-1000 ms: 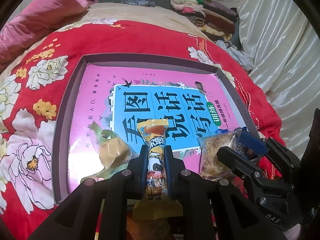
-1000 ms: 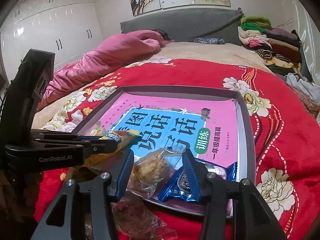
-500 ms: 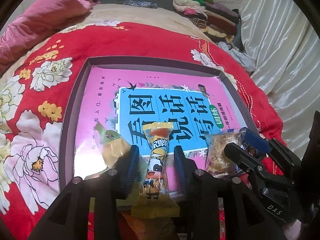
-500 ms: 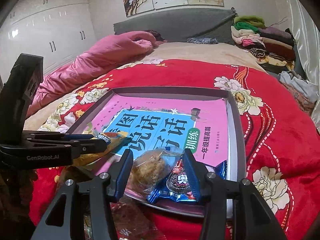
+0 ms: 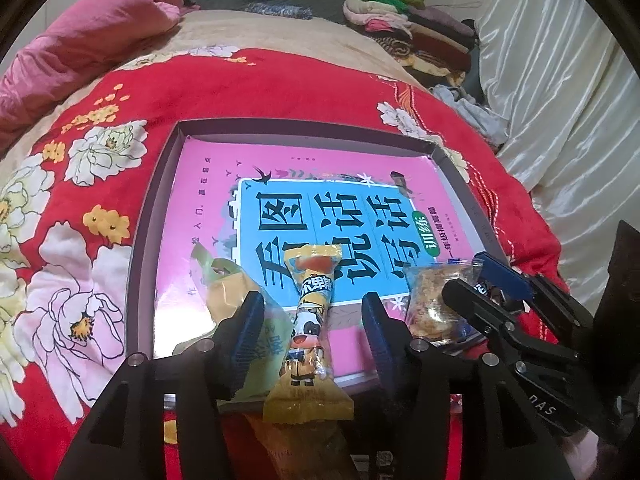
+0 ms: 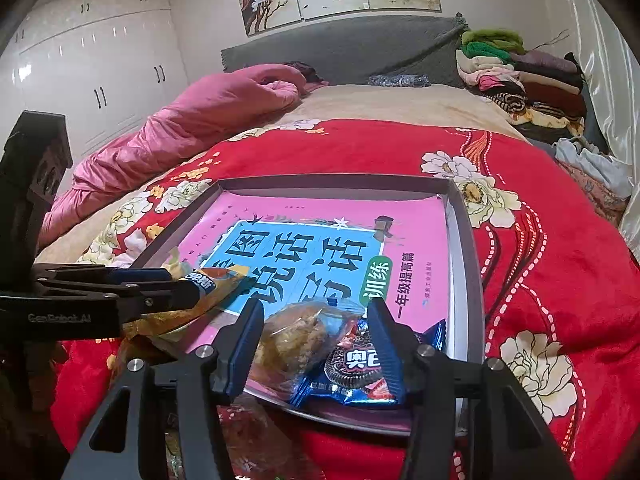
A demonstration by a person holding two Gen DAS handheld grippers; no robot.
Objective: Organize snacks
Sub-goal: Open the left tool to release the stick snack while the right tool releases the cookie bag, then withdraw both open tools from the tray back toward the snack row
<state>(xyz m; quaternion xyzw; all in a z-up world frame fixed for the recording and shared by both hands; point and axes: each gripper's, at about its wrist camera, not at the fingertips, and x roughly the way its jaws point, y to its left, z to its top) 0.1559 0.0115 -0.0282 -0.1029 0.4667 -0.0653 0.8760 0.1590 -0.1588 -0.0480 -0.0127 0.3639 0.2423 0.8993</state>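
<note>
A grey tray (image 5: pixel 148 240) holding a pink book (image 5: pixel 200 208) lies on the bed. A yellow stick snack (image 5: pixel 310 320) with a cow print rests over the tray's near rim. My left gripper (image 5: pixel 312 300) straddles it, its jaws opening and its pads clear of the wrapper. A yellow-green packet (image 5: pixel 224 292) lies by its left finger. My right gripper (image 6: pixel 314 308) holds a clear pastry packet (image 6: pixel 296 340) and a blue cookie packet (image 6: pixel 352 364) between its fingers on the tray's near right corner. Its jaws are just starting to open, with the pads still touching both packets.
A red floral blanket (image 5: pixel 280 88) covers the bed, with a pink quilt (image 6: pixel 208 120) at the far left. Folded clothes (image 6: pixel 520 76) are piled at the far right. More snack wrappers (image 6: pixel 248 432) lie under the grippers off the tray's near edge. A pale curtain (image 5: pixel 560 120) hangs right.
My left gripper's jaws have spread apart and let go of the yellow stick snack, which stays on the tray's near rim. The right gripper and its packets have hardly shifted.
</note>
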